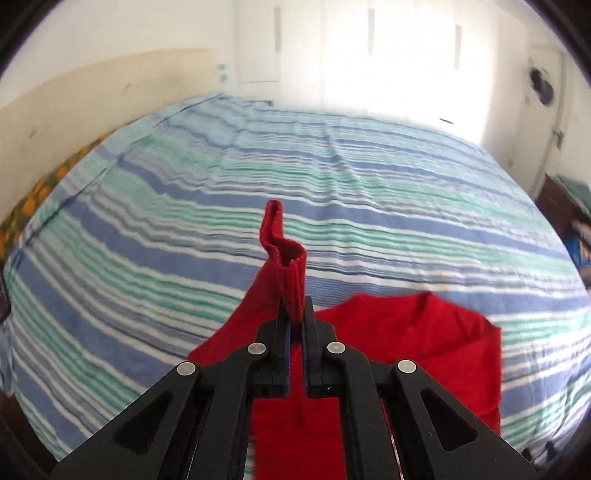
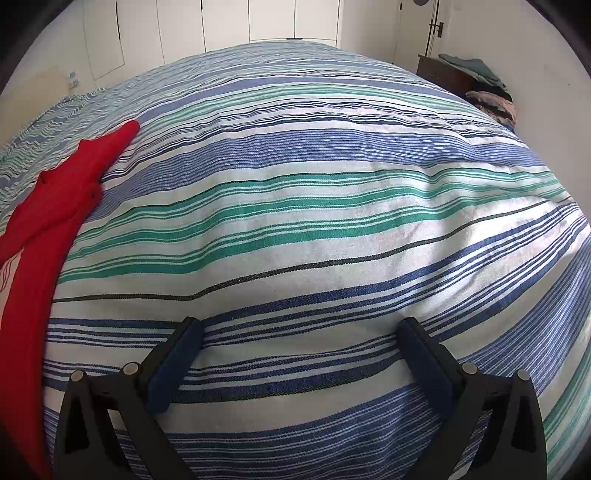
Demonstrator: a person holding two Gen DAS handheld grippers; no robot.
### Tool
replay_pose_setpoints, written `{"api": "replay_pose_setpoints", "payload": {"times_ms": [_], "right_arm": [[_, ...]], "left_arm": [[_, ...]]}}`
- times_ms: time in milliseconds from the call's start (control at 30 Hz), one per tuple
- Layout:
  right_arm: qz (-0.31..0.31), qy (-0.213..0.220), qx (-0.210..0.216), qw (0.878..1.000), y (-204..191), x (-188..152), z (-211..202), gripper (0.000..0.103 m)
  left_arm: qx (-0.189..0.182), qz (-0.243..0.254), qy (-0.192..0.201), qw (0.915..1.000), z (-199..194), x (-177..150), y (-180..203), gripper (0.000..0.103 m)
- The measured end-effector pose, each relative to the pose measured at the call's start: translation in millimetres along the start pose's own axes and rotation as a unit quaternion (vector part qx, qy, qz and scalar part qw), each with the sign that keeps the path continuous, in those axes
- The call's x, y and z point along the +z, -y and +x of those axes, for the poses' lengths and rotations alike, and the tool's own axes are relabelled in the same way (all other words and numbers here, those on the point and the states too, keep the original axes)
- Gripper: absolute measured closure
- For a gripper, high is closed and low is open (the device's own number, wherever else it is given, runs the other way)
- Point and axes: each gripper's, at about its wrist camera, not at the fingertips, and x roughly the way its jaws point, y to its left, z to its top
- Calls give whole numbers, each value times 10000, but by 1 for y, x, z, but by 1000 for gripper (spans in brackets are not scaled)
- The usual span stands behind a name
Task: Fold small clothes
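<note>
A small red garment [image 1: 413,332] hangs from my left gripper [image 1: 295,314], which is shut on its hemmed edge; a red fold [image 1: 286,258] sticks up past the fingertips. The rest of the cloth drapes below and to the right over the striped bed [image 1: 184,240]. In the right wrist view the same red garment [image 2: 44,229] lies along the far left over the bedspread [image 2: 314,221]. My right gripper [image 2: 301,332] is open and empty, low over the bed, well to the right of the garment.
The bed with its blue, green and white striped cover fills both views. A dark wooden cabinet [image 2: 447,75] with piled clothes [image 2: 491,99] stands beyond the bed at the right. White wardrobe doors [image 2: 229,22] line the far wall.
</note>
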Motion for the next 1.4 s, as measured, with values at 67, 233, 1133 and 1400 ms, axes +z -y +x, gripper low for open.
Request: {"api": "replay_pose_setpoints", "payload": {"times_ms": [67,233,1133,1400], "right_arm": [[-1,0,-1,10000,0,0,0,0],[2,-6,4,10000,0,0,-1,0],[-41,-1928,3901,9004,-143,103,-79,22],[769,-2436,3728,8921,-245,120,27,50]], "left_arm": [[-287,542,-233,9978,7,-22,57,77],[-551,1176,-1033,9861,12,-121,104,27],[122,-546,-1492,9872,41,-201,-117,27],[88,-340,-1187,9923,31,-220,-117,19]]}}
